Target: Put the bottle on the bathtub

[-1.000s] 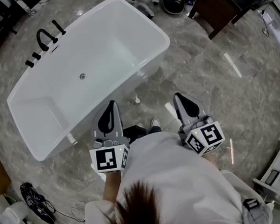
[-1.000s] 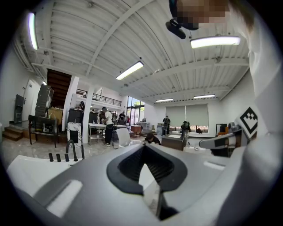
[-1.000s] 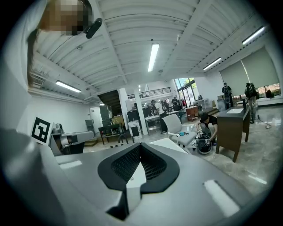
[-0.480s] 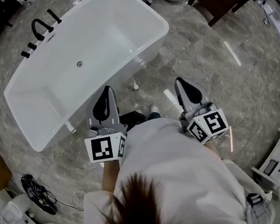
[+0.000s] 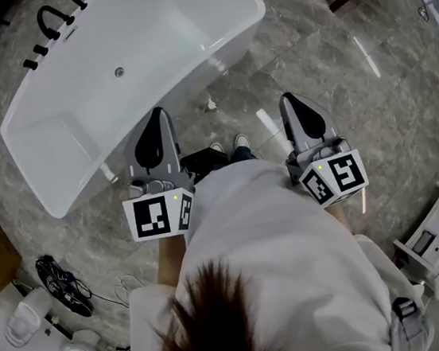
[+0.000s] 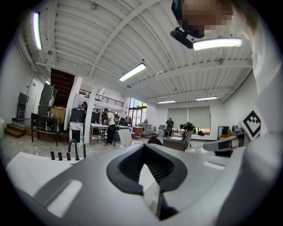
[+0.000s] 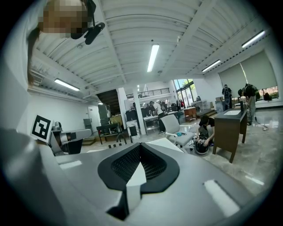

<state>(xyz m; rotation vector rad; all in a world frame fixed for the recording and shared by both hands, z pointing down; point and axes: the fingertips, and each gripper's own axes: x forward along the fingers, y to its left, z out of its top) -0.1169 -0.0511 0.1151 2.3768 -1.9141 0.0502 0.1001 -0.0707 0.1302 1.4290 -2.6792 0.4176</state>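
The white freestanding bathtub point(image 5: 183, 23) lies on the grey marble floor ahead of me, at the upper left of the head view. I see no bottle in any view. My left gripper point(image 5: 157, 115) is held level at waist height, its tip over the tub's near rim, jaws shut with nothing between them. My right gripper point(image 5: 289, 100) points out over the bare floor to the right of the tub, also shut and empty. In the left gripper view the shut gripper point(image 6: 143, 148) has the tub's rim point(image 6: 20, 170) low on its left.
Black taps point(image 5: 51, 24) stand on the tub's far rim and a drain point(image 5: 118, 71) sits in its bottom. A small white object point(image 5: 210, 104) is on the floor by the tub. Cables point(image 5: 56, 276) and white fixtures point(image 5: 26, 324) lie lower left. A dark vanity point(image 7: 230, 128) stands right.
The head view has tipped, so the tub sits higher in the frame and the grippers a little lower. Both grippers stay shut and held as before.
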